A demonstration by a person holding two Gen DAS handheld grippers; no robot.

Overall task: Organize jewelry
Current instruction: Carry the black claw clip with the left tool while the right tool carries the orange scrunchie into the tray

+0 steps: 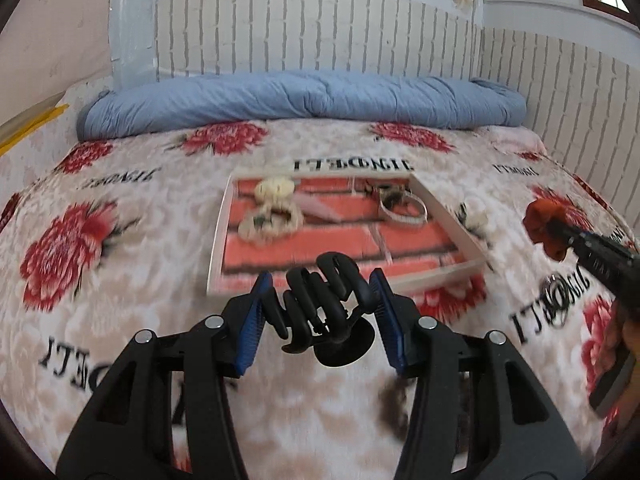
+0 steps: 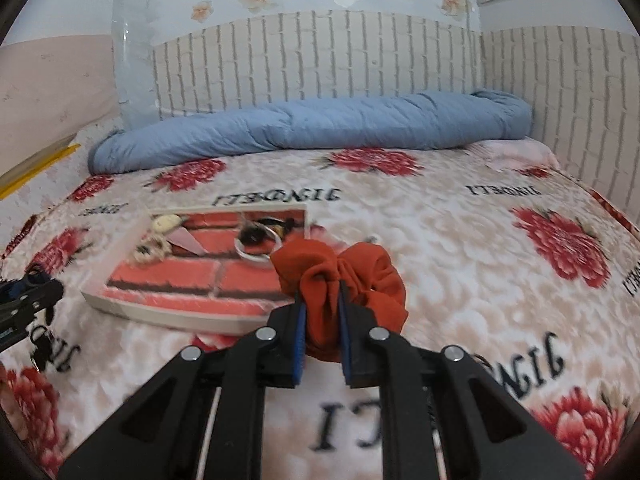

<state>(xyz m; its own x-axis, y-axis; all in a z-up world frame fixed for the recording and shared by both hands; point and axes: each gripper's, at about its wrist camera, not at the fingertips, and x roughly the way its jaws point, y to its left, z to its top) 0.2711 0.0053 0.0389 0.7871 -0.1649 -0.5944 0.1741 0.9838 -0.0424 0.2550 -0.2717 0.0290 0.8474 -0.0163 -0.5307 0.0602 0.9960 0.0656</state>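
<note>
My left gripper (image 1: 320, 300) is shut on a black claw hair clip (image 1: 326, 308) and holds it above the bed, just in front of the near edge of the tray (image 1: 436, 276). The shallow white tray with a red brick-pattern floor holds a cream scrunchie (image 1: 270, 224), a pale shell-like piece (image 1: 274, 189), a silver bangle (image 1: 402, 206) and a dark item. My right gripper (image 2: 322, 300) is shut on an orange-red scrunchie (image 2: 360, 276), lifted beside the tray's right edge (image 2: 172, 312). It also shows at the right of the left wrist view (image 1: 546, 228).
The bed is covered by a floral blanket (image 1: 120, 320) with red flowers and black lettering. A rolled blue duvet (image 1: 304, 100) lies along the far wall. A small ring-like item (image 1: 556, 300) lies on the blanket to the right. A dark tuft (image 1: 394, 404) lies under my left gripper.
</note>
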